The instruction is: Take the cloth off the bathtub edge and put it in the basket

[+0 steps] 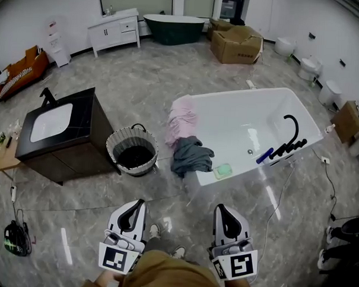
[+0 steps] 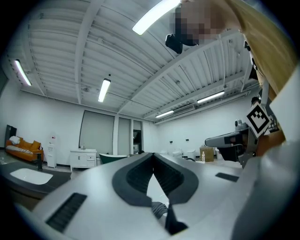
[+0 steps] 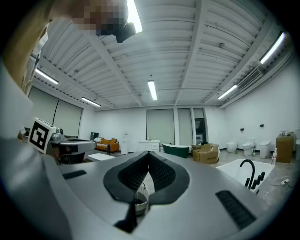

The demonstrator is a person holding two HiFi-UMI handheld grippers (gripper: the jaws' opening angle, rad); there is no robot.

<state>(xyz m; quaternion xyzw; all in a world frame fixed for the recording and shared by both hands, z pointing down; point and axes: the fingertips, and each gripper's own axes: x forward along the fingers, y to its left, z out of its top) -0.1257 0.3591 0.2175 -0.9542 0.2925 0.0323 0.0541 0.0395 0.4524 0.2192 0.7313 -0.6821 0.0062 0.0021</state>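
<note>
both grippers were held level, side by side, with nothing in either. the left gripper (image 1: 140,202) had its jaws pressed together at the tips, and the right gripper (image 1: 219,208) was closed the same way. well ahead of them, roughly between the two, a dark grey cloth (image 1: 191,155) hung over the near edge of the white bathtub (image 1: 239,127). a pink cloth (image 1: 181,123) was draped just beyond it on the same edge. the woven basket (image 1: 116,142) stood on the floor ahead of the left gripper, just left of the cloths and well apart from both grippers. a black vanity (image 1: 78,141) stood further to the left.
</note>
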